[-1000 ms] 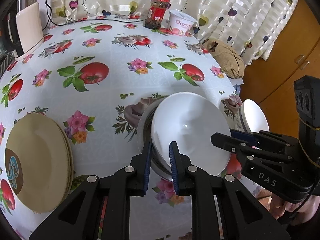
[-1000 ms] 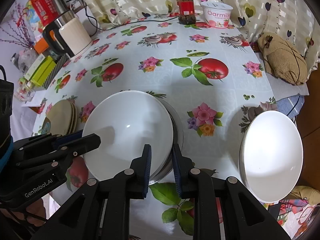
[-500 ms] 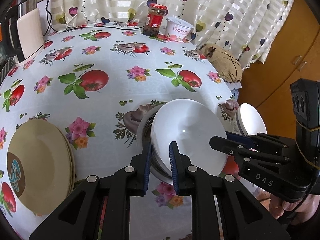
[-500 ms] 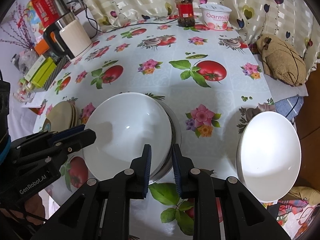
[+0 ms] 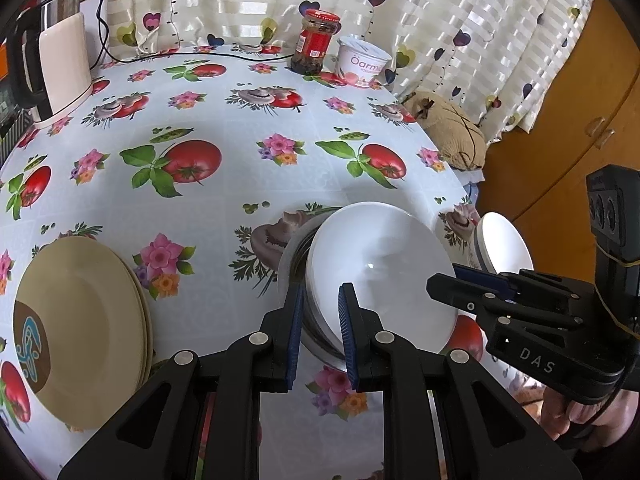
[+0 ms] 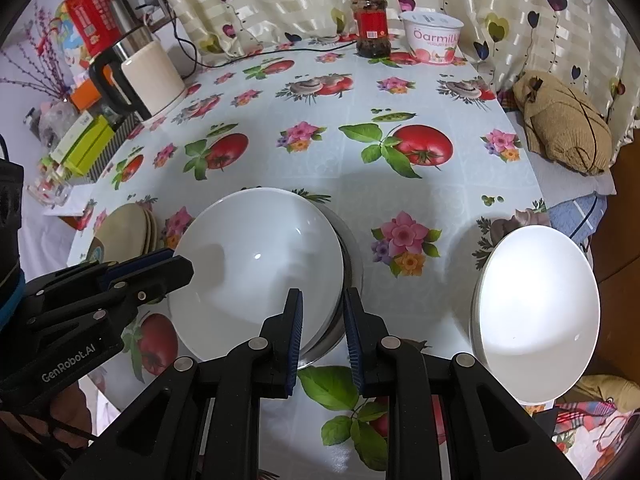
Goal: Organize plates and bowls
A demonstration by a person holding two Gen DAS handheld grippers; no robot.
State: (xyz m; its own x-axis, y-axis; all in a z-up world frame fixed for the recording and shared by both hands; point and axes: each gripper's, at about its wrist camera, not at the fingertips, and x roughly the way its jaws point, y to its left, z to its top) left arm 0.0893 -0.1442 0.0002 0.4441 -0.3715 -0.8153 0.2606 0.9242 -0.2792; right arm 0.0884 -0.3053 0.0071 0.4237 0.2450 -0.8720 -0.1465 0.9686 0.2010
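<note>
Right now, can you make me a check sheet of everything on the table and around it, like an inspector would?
Surface: round table under a tomato-and-flower print cloth.
Job's things: white bowl nested in a steel bowl, both grippers at the rims; second white bowl near the table's right edge; beige plates stacked on the left.
Clutter: red-lidded jar, yogurt tub, kettle, green box.
Grippers: left gripper and right gripper, each with jaws around the rims from opposite sides; firm clamping cannot be told.
Cables: black cord along the table's far edge.
Surroundings: heart-print curtain, tan cloth bundle, wooden cabinet.
</note>
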